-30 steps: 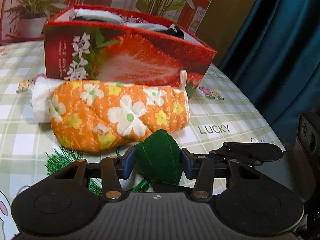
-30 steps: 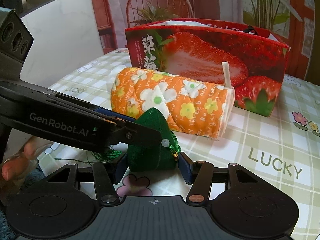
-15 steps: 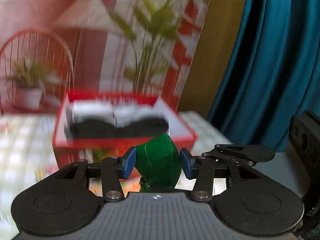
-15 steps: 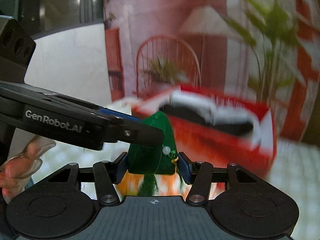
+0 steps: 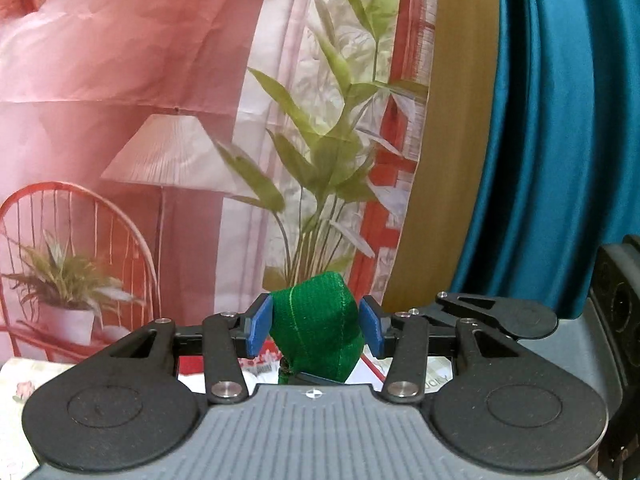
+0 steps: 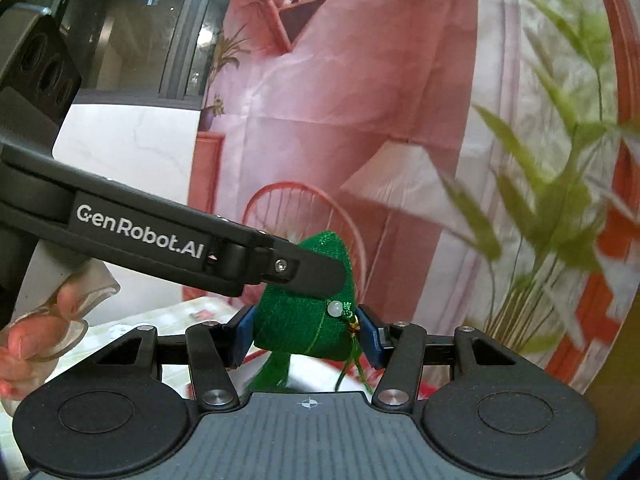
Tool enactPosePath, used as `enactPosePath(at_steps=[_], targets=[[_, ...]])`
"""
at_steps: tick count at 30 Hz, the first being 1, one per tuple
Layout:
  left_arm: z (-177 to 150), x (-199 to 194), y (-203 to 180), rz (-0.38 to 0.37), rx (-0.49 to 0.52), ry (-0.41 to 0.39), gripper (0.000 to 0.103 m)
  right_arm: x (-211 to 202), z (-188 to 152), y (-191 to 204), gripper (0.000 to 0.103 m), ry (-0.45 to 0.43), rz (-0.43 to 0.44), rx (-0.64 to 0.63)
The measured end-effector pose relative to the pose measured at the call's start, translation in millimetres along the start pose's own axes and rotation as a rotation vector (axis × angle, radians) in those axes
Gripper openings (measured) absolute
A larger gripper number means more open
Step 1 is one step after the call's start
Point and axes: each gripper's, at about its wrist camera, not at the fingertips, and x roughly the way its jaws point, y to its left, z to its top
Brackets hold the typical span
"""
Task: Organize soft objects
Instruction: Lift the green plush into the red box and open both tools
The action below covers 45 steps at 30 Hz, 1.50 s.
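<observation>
Both grippers are shut on one green cloth pouch (image 5: 318,330), a soft pyramid shape with a white bead, a cord and a green tassel. My left gripper (image 5: 316,330) pinches it between blue pads. My right gripper (image 6: 306,332) pinches the same pouch (image 6: 308,320) from another side, and the left gripper's black finger (image 6: 304,276) crosses over its top. The pouch is held high in the air. A sliver of the red box (image 5: 190,366) shows under the left gripper's fingers; the orange mitt is out of sight.
A printed backdrop with a lamp, red chair and plants (image 5: 320,152) fills both views. A teal curtain (image 5: 560,140) hangs at the right. The checked tablecloth (image 5: 16,384) shows low at the left. A person's hand (image 6: 36,332) holds the left gripper.
Both grippers have lifted the green pouch up from the table beside the orange mitt. The box and mitt have dropped out of view and the backdrop now fills the frames.
</observation>
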Motion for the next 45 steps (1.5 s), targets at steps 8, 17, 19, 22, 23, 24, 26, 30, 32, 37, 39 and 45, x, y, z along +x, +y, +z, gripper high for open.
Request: enactPosePath(at_steps=[8, 17, 19, 22, 23, 24, 26, 30, 32, 37, 39, 45], targets=[[-18.5, 37.2, 13.5, -0.007, -0.039, 0.072, 0.050, 30.6, -17.8, -12.8, 0.050, 0.046, -0.029, -0.024], [-69.1, 74.3, 31.4, 0.003, -0.113, 0.245, 0.050, 56.5, -78.0, -7.6, 0.050, 0.177, -0.013, 0.059], [-79.2, 76.1, 33.5, 0.006, -0.111, 0.269, 0.050, 59.6, -90.7, -3.3, 0.050, 0.202, -0.006, 0.063], [-85.4, 79.4, 38.0, 0.015, -0.114, 0.284, 0.050, 63.4, -100.8, -0.6, 0.050, 0.223, 0.002, 0.075], [-85.8, 79.6, 39.1, 0.017, -0.117, 0.285, 0.050, 65.2, -102.8, -0.5, 0.050, 0.229, 0.004, 0.081], [-85.7, 81.1, 40.7, 0.022, -0.123, 0.285, 0.050, 67.0, -103.5, -0.8, 0.050, 0.232, 0.003, 0.084], [-84.6, 83.7, 42.7, 0.036, -0.139, 0.279, 0.050, 69.8, -103.9, -0.5, 0.050, 0.236, -0.004, 0.088], [-82.1, 88.8, 48.8, 0.084, -0.181, 0.266, 0.050, 82.1, -105.8, -6.6, 0.050, 0.252, -0.029, 0.101], [-81.3, 87.1, 52.5, 0.114, -0.190, 0.259, 0.050, 90.7, -109.2, -11.6, 0.050, 0.274, -0.057, 0.099], [-80.0, 76.7, 64.3, 0.165, -0.190, 0.252, 0.050, 106.9, -115.0, -26.5, 0.061, 0.304, -0.136, 0.109], [-80.1, 70.4, 69.0, 0.189, -0.178, 0.250, 0.051, 105.6, -114.6, -28.7, 0.073, 0.285, -0.170, 0.104], [-88.6, 56.6, 79.1, 0.222, -0.184, 0.265, 0.051, 87.2, -116.3, -22.1, 0.078, 0.255, -0.156, 0.101]])
